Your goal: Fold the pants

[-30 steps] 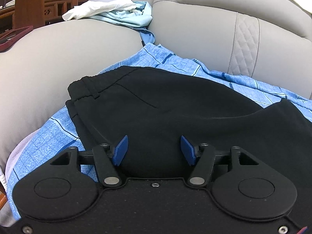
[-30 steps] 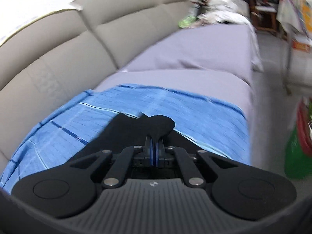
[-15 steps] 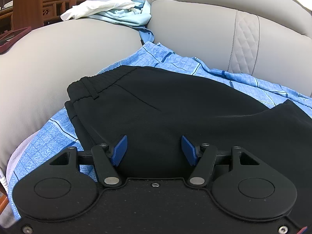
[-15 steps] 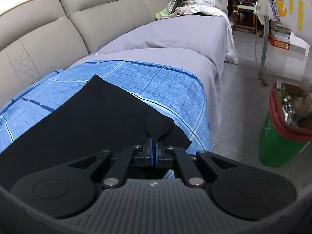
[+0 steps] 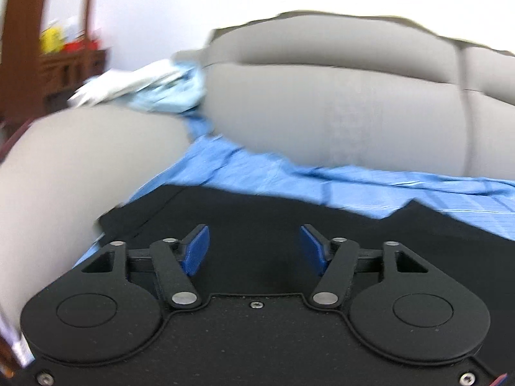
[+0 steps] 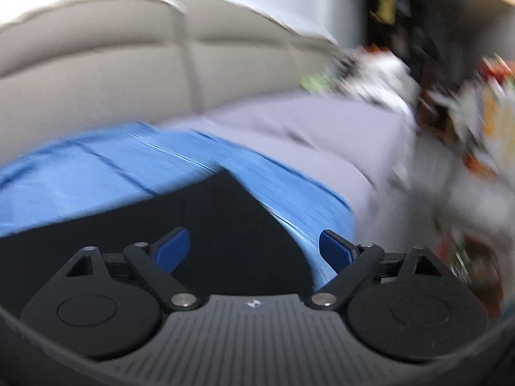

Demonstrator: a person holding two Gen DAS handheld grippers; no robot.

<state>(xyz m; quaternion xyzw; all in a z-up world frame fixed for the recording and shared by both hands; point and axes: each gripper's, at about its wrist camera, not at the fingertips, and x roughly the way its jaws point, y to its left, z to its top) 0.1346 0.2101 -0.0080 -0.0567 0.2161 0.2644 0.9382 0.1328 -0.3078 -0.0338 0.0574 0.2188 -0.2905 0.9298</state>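
Black pants [image 5: 257, 212] lie flat on a blue checked sheet [image 5: 322, 183] over the sofa seat. Above their waistband end hangs my left gripper [image 5: 254, 247]; its jaws are closing, with a wide gap and nothing pressed between the blue pads. In the right wrist view the pants' [image 6: 199, 212] other end lies spread on the blue sheet [image 6: 112, 167]. Over that end my right gripper [image 6: 254, 251] is opening, jaws wide apart and the cloth lying loose below them. Both views are blurred by motion.
Beige sofa back cushions [image 5: 322, 103] rise behind the sheet, and a beige armrest [image 5: 80, 167] stands at the left with light clothes [image 5: 151, 87] piled on it. A grey cover [image 6: 322, 128] runs along the sofa to the right, with cluttered things [image 6: 466, 112] beyond it.
My right gripper, shut on a fold of the pants before, has let go and opened wide. My left gripper has lifted and tilted up, so more of the sofa back shows.
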